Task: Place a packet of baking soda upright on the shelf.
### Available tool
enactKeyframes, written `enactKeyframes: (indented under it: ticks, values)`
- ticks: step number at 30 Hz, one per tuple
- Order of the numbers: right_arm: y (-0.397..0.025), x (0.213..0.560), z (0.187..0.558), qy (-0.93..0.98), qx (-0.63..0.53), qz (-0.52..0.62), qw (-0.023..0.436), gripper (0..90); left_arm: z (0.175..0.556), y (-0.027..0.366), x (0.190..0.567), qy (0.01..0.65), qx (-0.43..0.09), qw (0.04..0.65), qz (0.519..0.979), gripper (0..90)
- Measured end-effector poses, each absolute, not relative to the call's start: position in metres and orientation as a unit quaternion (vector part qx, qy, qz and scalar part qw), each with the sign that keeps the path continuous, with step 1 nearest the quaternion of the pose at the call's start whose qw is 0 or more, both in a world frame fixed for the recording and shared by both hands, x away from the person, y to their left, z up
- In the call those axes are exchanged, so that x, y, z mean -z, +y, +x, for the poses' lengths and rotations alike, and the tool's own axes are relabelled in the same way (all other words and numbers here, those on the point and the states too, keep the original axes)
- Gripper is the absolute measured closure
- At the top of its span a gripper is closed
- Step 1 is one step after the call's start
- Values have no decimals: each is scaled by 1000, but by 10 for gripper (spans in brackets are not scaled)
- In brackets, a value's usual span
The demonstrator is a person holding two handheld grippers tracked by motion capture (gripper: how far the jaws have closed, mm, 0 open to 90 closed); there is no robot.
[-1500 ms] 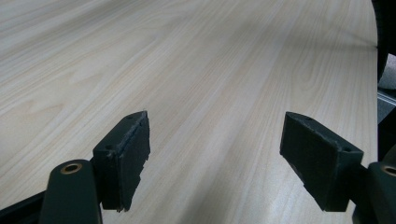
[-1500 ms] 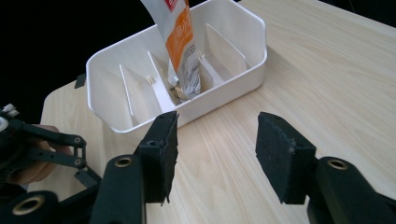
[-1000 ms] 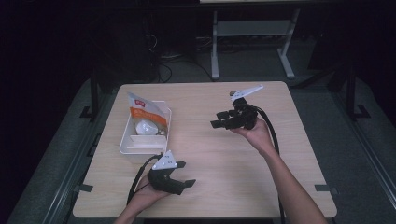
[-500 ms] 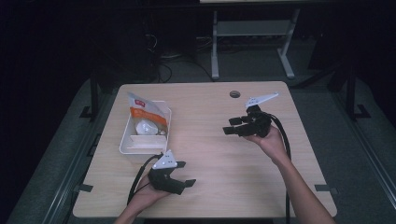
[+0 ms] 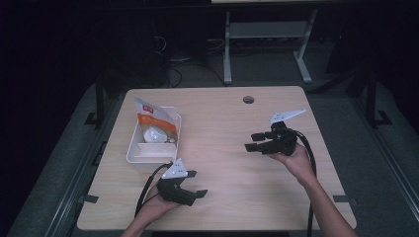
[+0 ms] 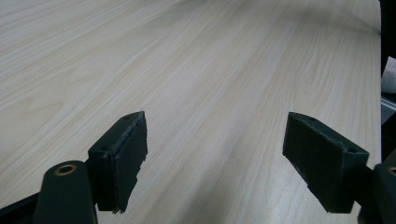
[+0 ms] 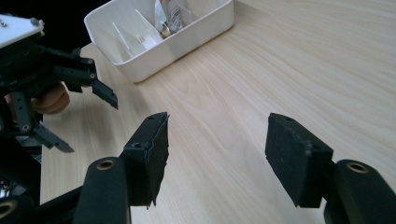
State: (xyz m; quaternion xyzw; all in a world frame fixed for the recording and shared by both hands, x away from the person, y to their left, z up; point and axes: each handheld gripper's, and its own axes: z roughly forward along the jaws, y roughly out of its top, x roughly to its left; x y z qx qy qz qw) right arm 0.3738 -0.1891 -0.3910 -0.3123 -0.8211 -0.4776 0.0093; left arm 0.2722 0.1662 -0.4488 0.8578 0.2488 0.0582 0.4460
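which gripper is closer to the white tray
The left gripper. It sits just below the tray's near end, while the right gripper is out across bare table toward the other side.

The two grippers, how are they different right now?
The left gripper sits low at the table's near edge, close to the white tray; the right gripper is held farther up the table, away from the tray. The left points toward the right side; the right points back toward the tray. Both are black, open and hold nothing.
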Motion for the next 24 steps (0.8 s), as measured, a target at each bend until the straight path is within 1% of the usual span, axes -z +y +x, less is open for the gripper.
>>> enactKeyframes:
  ticks: [7,17,22,24]
  values:
    - [-198,397,361,-821,477,-314,8,373,272,166,449,249,-57,446,857,216]
    - [-209,413,339,-820,476,-317,18,369,272,164,450,248,-56,445,859,215]
    - [-209,427,325,-822,473,-316,12,325,272,164,450,246,-56,444,860,215]
    - [-208,431,320,-829,465,-312,-3,312,272,164,450,244,-55,445,860,215]
